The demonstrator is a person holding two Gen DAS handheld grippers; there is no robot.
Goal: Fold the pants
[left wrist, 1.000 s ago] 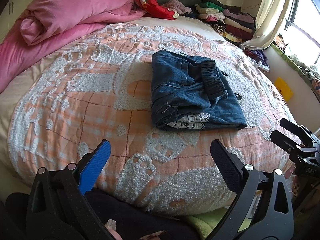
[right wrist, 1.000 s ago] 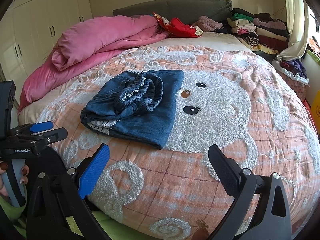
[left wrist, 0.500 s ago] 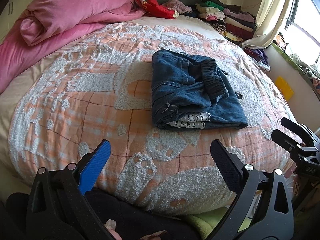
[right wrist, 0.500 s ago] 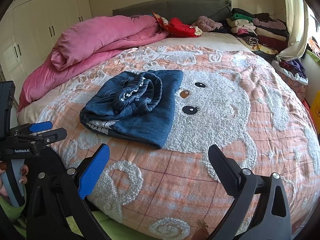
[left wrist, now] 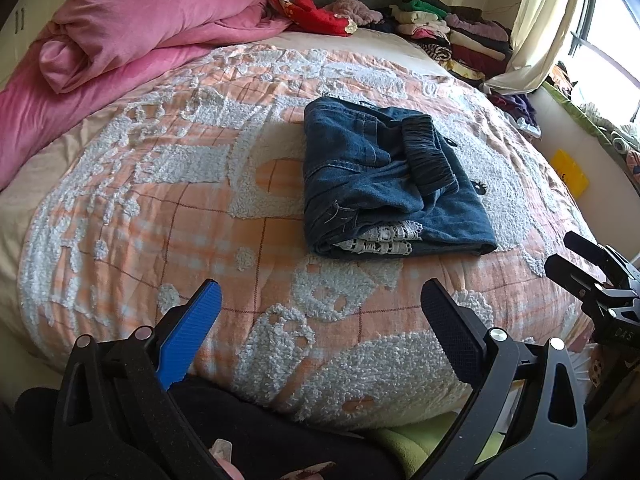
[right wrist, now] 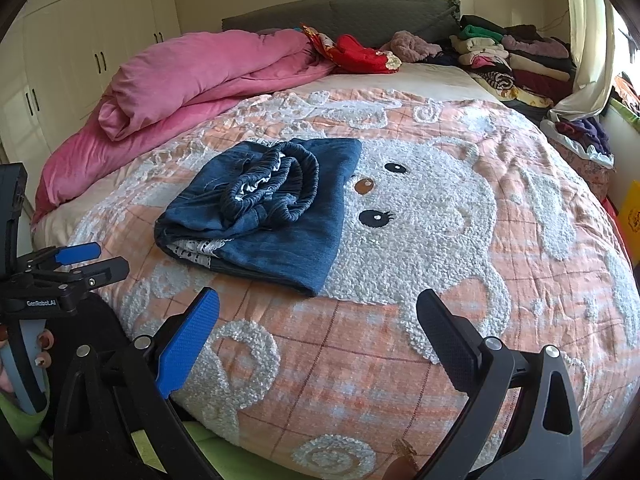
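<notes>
The folded pants [left wrist: 384,184] hide their own inner layers; only a strip of white lace [left wrist: 376,240] peeks out at the near edge, and what it belongs to cannot be told. The bear face on the bedspread [right wrist: 420,216] is partly covered by the pants on its left side. The left claw [right wrist: 76,266] is cut off by the left edge in the right wrist view, and the hand [right wrist: 24,364] holding it shows only a few fingertips. The stacked clothes [left wrist: 448,36] at the far right are too small to tell apart. The wardrobe [right wrist: 80,52] is cropped at the frame's rim.
</notes>
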